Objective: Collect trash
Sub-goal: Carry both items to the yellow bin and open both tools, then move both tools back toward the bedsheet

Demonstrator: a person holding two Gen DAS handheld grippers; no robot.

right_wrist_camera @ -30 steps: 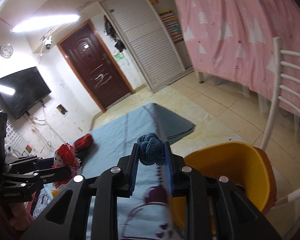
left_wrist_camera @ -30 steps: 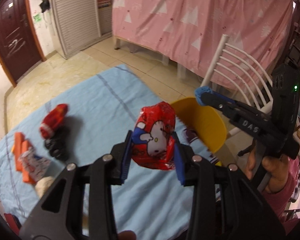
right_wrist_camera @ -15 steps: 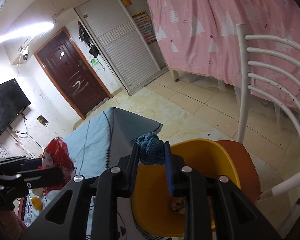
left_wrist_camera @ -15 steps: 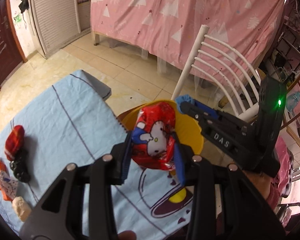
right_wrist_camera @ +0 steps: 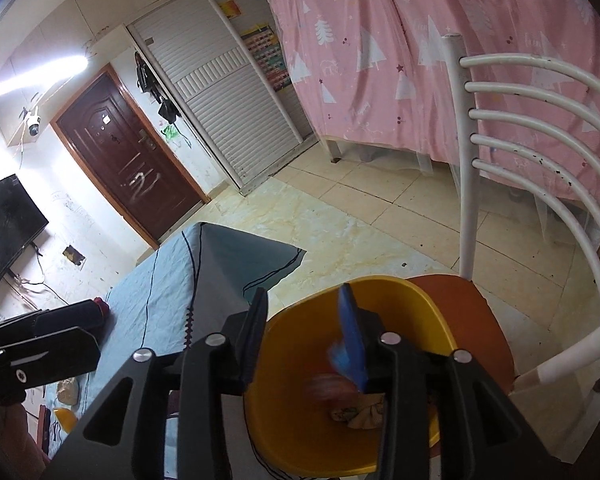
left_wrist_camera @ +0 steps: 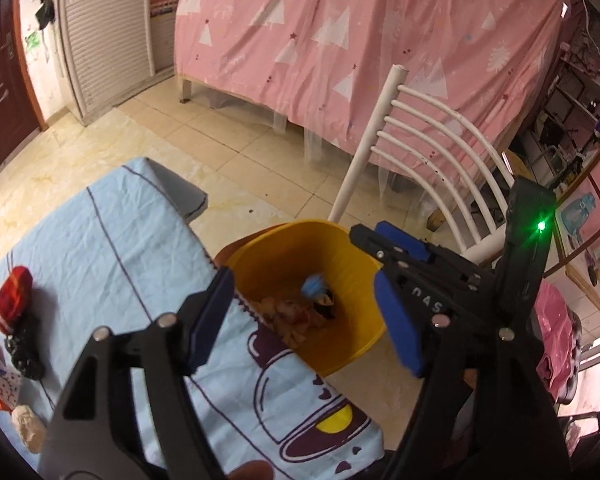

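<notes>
Trash (left_wrist_camera: 300, 312) beneath both opening, empty tongs (left_wrist_camera: 304, 316)

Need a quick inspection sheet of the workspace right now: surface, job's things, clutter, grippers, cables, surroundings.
Surface: table under a light blue cloth.
Job's things: yellow bin on a chair seat beside the table, trash inside; blurred blue scrap in it.
Clutter: red item, black item and orange pieces at the table's left.
Grippers: left gripper and right gripper over the bin, jaws opening, nothing between them.
Cables: nothing seen.
Surroundings: white chair, pink curtain.
</notes>
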